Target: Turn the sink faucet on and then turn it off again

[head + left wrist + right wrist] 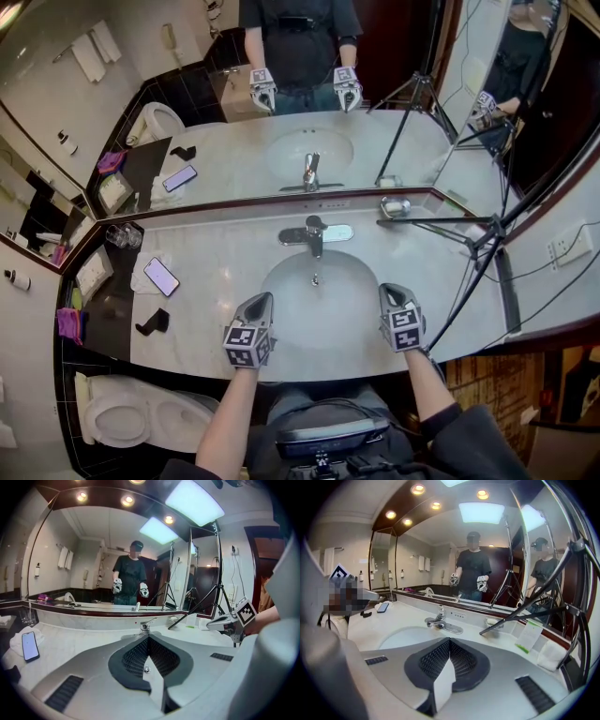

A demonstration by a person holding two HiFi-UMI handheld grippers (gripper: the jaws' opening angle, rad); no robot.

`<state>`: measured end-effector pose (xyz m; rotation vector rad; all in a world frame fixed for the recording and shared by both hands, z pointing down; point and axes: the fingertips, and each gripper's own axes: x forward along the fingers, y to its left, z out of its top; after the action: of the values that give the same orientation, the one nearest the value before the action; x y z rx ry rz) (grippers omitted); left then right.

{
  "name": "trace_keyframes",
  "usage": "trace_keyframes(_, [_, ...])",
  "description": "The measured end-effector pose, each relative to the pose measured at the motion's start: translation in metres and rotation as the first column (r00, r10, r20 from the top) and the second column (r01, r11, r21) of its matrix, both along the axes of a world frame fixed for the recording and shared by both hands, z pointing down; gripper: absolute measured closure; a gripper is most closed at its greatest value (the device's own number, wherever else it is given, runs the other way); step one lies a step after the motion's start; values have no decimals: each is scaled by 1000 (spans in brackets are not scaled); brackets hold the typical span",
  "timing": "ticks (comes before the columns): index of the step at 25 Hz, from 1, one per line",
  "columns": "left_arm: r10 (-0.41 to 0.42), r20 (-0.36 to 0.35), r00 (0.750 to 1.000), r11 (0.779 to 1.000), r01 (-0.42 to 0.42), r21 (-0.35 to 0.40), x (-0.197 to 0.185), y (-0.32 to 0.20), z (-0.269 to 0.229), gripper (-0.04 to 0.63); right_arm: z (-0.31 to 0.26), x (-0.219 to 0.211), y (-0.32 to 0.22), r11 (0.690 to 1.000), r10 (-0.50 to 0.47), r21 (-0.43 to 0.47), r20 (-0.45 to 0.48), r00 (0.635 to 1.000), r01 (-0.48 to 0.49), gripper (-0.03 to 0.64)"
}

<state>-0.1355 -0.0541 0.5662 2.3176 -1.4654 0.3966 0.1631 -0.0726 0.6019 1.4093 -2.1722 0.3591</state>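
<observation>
While both sets of jaws sit pressed together with nothing between them, you've got the left gripper [262, 300] and the right gripper [388, 291] over the front of the white oval basin [319, 323], one at each side. Dead ahead, beyond the drain, stands the chrome single-lever faucet [314, 234] at the back rim, spout toward you, well apart from both grippers. No stream shows under the spout, and neither tool touches the lever, so I'd call this the approach: the turn-on looks not yet begun.

Next move, as I read it: pick one gripper, carry it forward over the bowl, and get the closed tips under or against the lever. Shut jaws may do for a nudge; spread them only if you mean to pinch it.

Room is good straight down the middle: open basin, bare pale marble counter [216, 253] on your left. Watch the right: the black tripod leg [441, 222] lies across the counter, ending just right of the faucet, so the left gripper has the cleaner lane. Behind the lever the ledge and the wide wall mirror [281, 94] rise close, so don't overshoot. The dark smartphone [161, 277] on its white cloth lies far left, out of play.
</observation>
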Motion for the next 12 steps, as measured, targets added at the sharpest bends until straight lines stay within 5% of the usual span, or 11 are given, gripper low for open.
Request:
trace_keyframes(7, [-1, 9, 1000, 1000, 1, -4, 3, -9, 3, 607, 3, -29, -33, 985, -121, 90, -229, 966, 144, 595])
trace_keyframes(12, [14, 23, 1000, 1000, -14, -2, 8, -20, 5, 607, -1, -58, -69, 939, -225, 135, -452, 863, 316, 548])
